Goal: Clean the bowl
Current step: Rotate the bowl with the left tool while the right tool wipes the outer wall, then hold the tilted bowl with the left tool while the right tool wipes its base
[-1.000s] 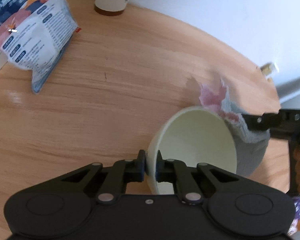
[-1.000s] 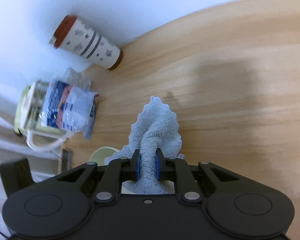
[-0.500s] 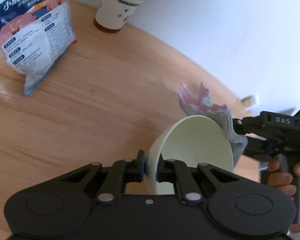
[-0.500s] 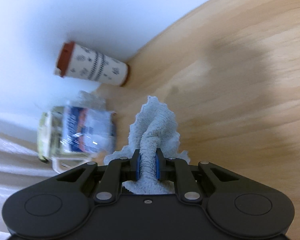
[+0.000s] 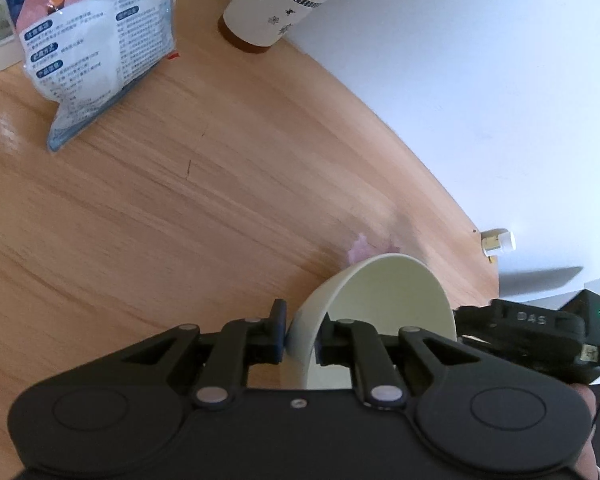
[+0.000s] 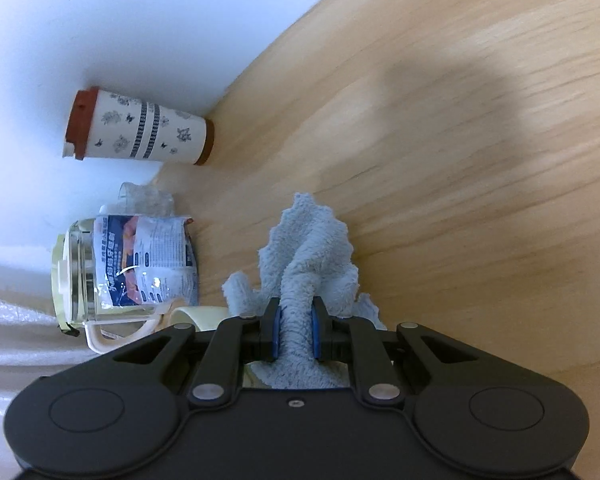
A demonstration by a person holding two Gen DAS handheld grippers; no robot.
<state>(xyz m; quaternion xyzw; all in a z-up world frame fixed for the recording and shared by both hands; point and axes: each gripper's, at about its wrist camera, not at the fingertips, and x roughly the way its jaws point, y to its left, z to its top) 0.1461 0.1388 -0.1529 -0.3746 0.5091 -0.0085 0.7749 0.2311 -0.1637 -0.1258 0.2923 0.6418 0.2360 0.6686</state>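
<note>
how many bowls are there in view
1. The pale bowl is tilted, its rim clamped by the left hand-held gripper; its edge shows beside the glass jug. Others may be hidden.

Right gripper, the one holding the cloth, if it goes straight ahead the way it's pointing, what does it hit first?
Probably the bare wooden table. The right gripper is shut on the cloth, whose bunched end leads, so the cloth would touch the wood first. The cup and jug lie off to the left; depth is unclear.

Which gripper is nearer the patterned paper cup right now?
Hard to call. The left gripper, clamped on the bowl, and the right gripper, clamped on the cloth, both sit well short of the cup.
</note>
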